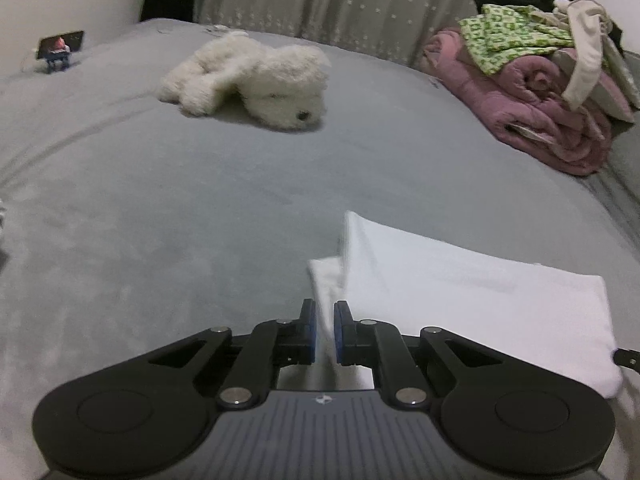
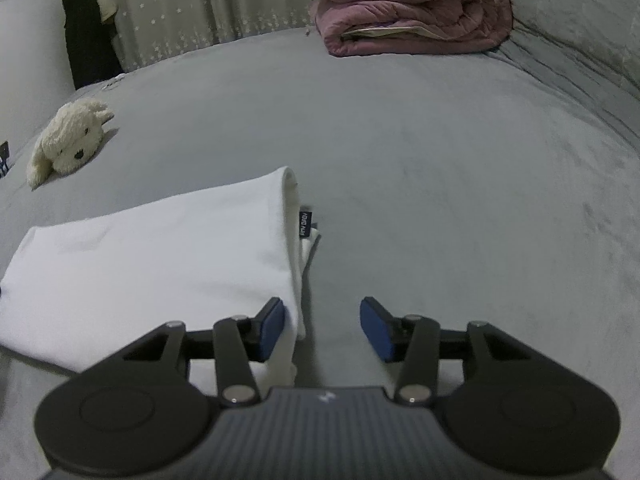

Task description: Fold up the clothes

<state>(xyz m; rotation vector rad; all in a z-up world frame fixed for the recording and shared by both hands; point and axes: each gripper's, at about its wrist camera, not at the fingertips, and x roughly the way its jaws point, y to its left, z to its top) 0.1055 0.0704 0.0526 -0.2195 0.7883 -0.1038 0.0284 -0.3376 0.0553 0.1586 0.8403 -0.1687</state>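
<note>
Showing: one moment of folding, seen from both wrist cameras over a grey bed [image 1: 168,208].
Task item: white garment [image 1: 460,304], folded into a flat oblong, lying on the bed near its front edge, between the two tongs.
Garment detail: a small dark label [image 2: 305,224] stands out from the garment's right edge; lower layers of white cloth show beneath that edge.
Left tongs [image 1: 324,332]: blue pads drawn close together, with only a narrow gap; a thin edge of the white garment runs up through that gap, so the pads appear closed on the cloth.
Right tongs [image 2: 323,330]: spread wide; the left pad touches or lies just against the garment's right edge, the right pad stands clear over bare bed; nothing is gripped.
Plush toy: white stuffed dog [image 1: 256,80], lying on its side farther back on the bed, well apart from the garment.
Far pile: rolled pink quilt [image 2: 412,16] at the back right of the bed, with a green patterned cloth [image 1: 508,36] and other clothes heaped on it.
Backdrop: pale curtain [image 1: 340,0] with small star marks behind the bed.
Left margin: a small stand holding a lit screen [image 1: 60,46] at the far left of the bed.
</note>
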